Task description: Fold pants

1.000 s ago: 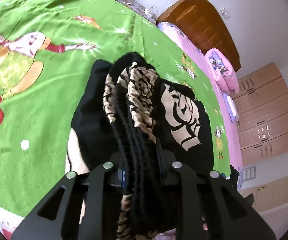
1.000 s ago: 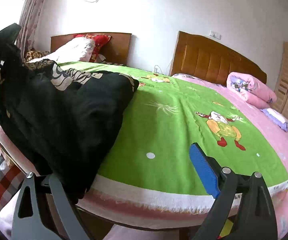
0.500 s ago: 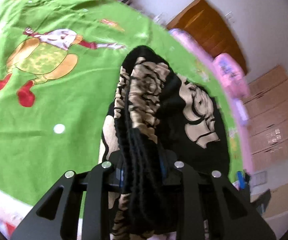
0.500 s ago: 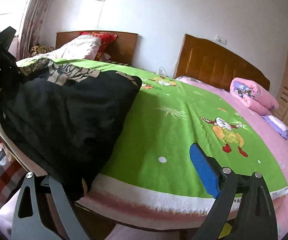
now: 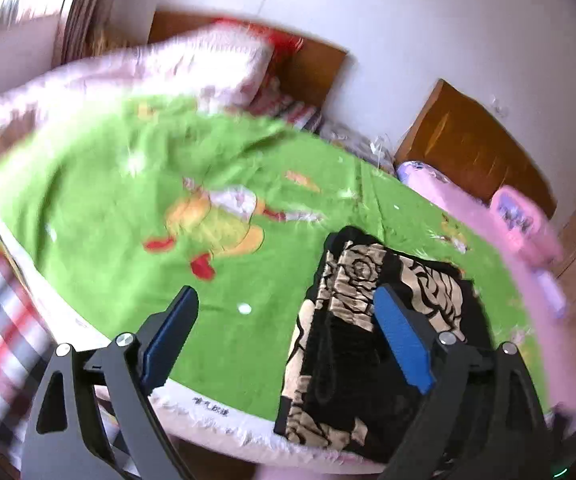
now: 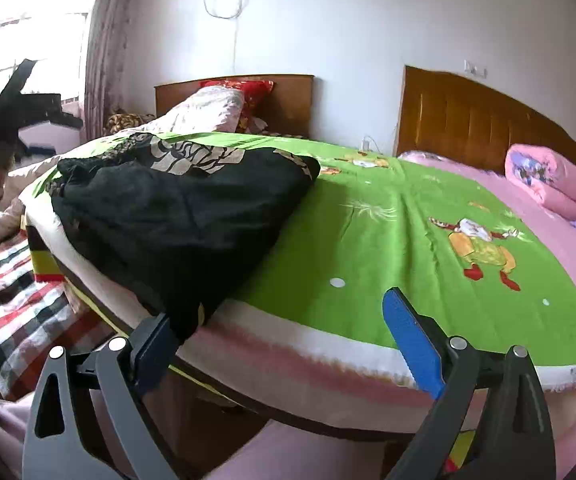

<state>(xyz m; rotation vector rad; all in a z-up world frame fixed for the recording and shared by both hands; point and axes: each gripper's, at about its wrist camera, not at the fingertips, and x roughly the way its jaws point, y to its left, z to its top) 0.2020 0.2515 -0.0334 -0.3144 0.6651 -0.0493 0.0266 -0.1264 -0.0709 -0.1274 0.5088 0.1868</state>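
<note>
The black pants with a tan floral print lie folded in a bundle on the green blanket near the bed's front edge. My left gripper is open and empty, its right finger over the bundle's right part. In the right wrist view the pants lie at the left, hanging slightly over the bed edge. My right gripper is open and empty, below the bed edge, with its left finger just under the hanging cloth. The left gripper shows at far left, raised off the pants.
The green blanket covers the bed. A rolled pink quilt lies at the far right by the wooden headboard. A second bed with a checked sheet and pillows stands at left.
My left gripper has opened, let go of the pants' waistband and swung away to the left. The pants now lie on the blanket. The right gripper has stayed open, drawing slightly back.
</note>
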